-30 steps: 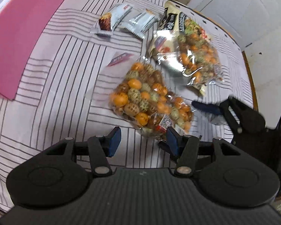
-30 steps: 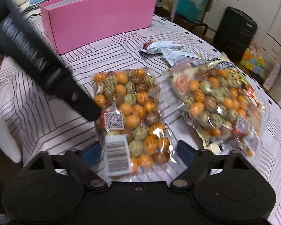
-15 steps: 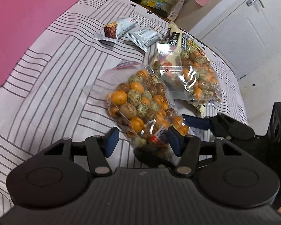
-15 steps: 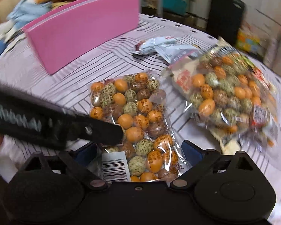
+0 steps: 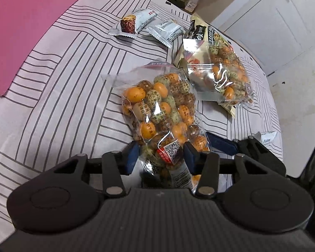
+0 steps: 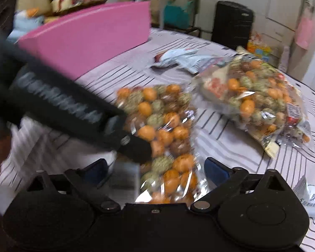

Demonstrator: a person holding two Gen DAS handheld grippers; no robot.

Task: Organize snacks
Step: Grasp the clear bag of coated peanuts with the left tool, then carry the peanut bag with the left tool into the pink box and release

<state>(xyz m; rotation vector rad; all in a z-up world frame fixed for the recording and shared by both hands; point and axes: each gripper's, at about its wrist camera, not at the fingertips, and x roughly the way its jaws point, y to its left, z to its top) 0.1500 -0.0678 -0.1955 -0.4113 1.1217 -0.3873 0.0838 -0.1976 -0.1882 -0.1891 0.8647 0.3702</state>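
A clear bag of orange, green and brown candies [image 5: 159,109] lies on the striped cloth. My left gripper [image 5: 160,157] has its blue pads closed in on the bag's near end, pinching it. My right gripper [image 6: 155,171] is open, its fingers on either side of the same bag [image 6: 166,130]. A second, larger candy bag [image 5: 218,71] lies further right; it also shows in the right wrist view [image 6: 256,100]. Two small wrapped bars [image 5: 134,22] lie beyond. A pink box [image 5: 25,21] stands at the left.
The table [image 5: 52,96] has a white cloth with grey stripes. A small white packet [image 6: 314,201] lies by my right gripper. A white door [image 5: 268,27] and a black case [image 6: 231,25] stand beyond the table's edge.
My left gripper has moved forward onto the near end of the candy bag and closed on it. My right gripper stays open around the bag; its view is blurred from motion.
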